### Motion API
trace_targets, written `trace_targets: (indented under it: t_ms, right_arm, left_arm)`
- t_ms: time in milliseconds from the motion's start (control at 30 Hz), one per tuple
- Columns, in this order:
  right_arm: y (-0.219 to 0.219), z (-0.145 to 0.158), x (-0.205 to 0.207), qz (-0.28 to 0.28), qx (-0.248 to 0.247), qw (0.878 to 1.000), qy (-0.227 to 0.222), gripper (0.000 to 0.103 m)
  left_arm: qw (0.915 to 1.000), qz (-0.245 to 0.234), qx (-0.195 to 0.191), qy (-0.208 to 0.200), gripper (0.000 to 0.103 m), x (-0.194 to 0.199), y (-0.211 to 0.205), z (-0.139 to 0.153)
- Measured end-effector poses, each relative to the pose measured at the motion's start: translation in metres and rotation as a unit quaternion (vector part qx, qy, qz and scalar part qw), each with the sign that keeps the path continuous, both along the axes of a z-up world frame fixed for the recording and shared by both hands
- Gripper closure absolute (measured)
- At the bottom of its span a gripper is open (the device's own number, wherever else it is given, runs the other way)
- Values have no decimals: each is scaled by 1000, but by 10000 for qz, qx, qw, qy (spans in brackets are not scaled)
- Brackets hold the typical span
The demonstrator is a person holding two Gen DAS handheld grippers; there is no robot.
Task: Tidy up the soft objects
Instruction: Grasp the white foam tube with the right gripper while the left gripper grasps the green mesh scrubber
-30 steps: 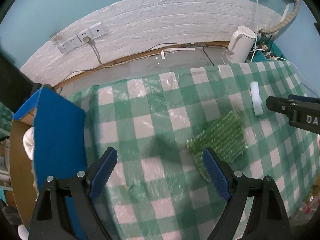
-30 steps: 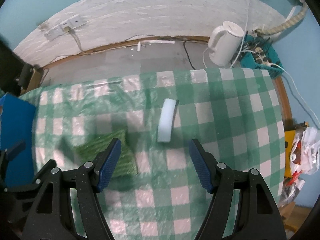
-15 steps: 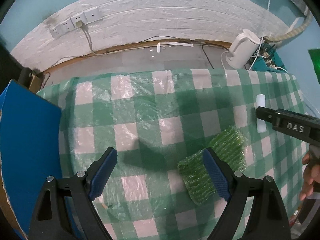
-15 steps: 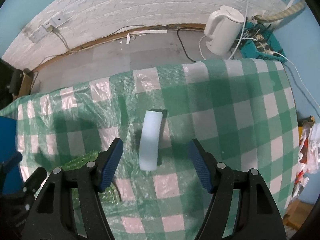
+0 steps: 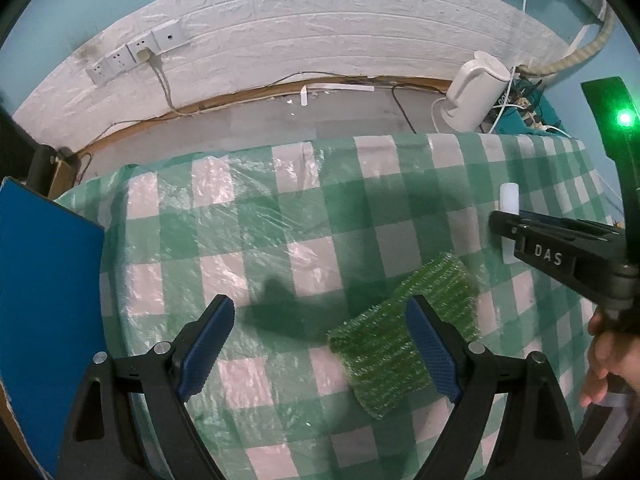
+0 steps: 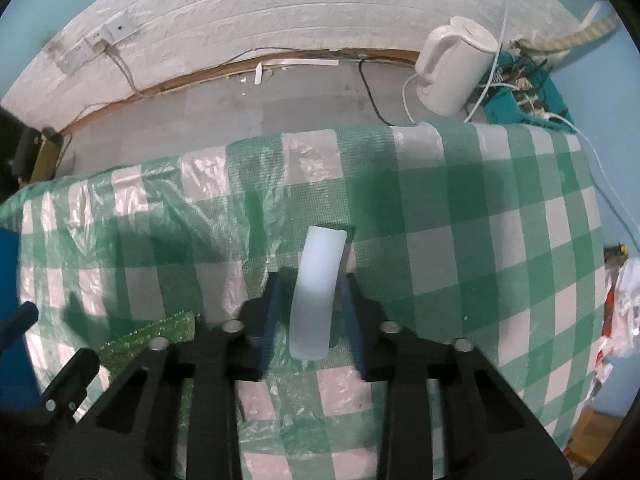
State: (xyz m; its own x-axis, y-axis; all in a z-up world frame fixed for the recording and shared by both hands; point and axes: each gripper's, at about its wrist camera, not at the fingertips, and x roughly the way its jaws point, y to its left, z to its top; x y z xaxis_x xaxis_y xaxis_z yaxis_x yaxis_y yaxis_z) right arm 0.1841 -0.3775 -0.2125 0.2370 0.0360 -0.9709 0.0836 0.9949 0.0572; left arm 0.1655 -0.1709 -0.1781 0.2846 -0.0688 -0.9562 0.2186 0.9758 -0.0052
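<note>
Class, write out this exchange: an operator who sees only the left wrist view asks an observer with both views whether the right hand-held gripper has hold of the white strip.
Operator: From the side I see only the right hand-held gripper over the white strip. Is it gripped?
Observer: It looks so. In the right wrist view its jaws have just been closing, and a blue pad now stands against each long side of the strip.
Operator: Where along the strip?
Observer: Near the middle. The strip's near end runs back between the fingers towards the camera.
</note>
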Motion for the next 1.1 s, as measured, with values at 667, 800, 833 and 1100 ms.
trace_targets:
  t_ms: [667, 800, 833, 1100]
  right_arm:
    - [-7, 11, -35, 169, -37, 9998, -1, 88]
    - [-15, 9, -43, 86, 20, 10000, 26, 88]
    - [-16, 8, -45, 75, 36, 10000, 39, 88]
    - [-14, 8, -53, 133, 75, 9999, 51, 88]
  left_arm:
    - [9979, -533, 258, 274, 14, -30, -45, -21]
    - [9974, -554, 328, 325, 14, -31, -50, -28]
    - [9973, -557, 357, 316, 14, -32, -51, -30]
    - [9977, -538, 351, 218, 23, -35, -56, -35]
